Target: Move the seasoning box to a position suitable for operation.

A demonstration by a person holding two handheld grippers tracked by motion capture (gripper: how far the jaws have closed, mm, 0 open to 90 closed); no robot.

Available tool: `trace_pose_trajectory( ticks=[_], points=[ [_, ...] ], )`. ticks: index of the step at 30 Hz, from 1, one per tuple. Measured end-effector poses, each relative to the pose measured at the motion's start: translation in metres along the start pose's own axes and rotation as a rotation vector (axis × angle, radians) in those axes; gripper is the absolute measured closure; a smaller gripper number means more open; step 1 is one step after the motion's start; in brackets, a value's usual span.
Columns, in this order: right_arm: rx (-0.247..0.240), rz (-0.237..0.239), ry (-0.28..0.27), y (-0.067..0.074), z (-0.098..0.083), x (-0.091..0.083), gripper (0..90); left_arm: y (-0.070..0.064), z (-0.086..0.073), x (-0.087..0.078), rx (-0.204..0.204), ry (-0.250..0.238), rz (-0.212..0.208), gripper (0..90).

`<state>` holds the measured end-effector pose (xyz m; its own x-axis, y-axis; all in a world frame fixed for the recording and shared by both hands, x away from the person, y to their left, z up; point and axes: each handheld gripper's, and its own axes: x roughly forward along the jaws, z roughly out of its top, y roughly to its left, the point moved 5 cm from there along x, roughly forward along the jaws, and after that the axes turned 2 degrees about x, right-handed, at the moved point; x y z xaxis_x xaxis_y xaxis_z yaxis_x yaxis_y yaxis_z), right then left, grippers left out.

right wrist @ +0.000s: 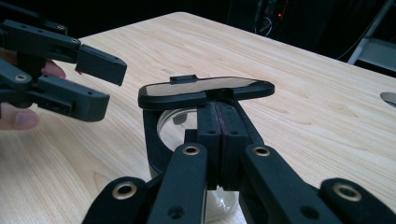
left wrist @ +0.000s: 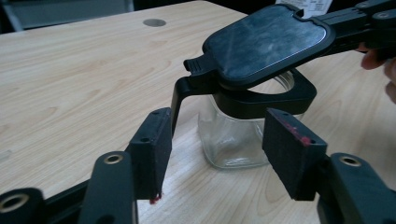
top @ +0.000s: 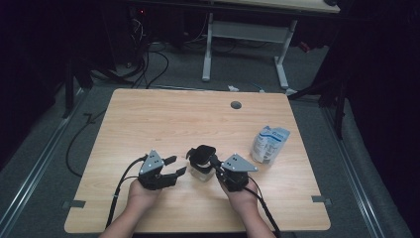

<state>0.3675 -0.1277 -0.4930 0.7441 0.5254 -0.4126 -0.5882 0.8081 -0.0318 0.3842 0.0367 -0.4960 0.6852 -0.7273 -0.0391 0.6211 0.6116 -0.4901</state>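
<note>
Currently the clear glass jar stands upright on the wooden desk, between both grippers. Right gripper: jaws clenched on the rear edge of the jar's black lid, which is held raised above the black collar. Left gripper: released, jaws spread wide, just beside the jar, not touching. White pouch lies right of the jar.

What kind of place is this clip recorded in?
Probably a lab or recording workspace: a bare wooden table on grey flooring, loose cables by dark equipment, and a second desk frame behind.
</note>
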Motion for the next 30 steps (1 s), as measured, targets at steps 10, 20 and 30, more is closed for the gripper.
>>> trace_pose_trajectory(
  ticks=[10, 20, 30],
  points=[
    [0.0, 0.005, -0.001, 0.0, 0.001, -0.001, 89.3, -0.012, -0.011, 0.005, 0.099, 0.024, 0.006, 33.6],
    [0.003, 0.01, -0.006, 0.0, 0.003, -0.001, 89.2, -0.03, -0.01, 0.005, 0.108, 0.032, -0.021, 24.0],
    [0.004, 0.015, -0.009, 0.002, 0.004, -0.001, 89.1, -0.048, -0.007, 0.0, 0.015, 0.038, -0.104, 17.8]
  ],
)
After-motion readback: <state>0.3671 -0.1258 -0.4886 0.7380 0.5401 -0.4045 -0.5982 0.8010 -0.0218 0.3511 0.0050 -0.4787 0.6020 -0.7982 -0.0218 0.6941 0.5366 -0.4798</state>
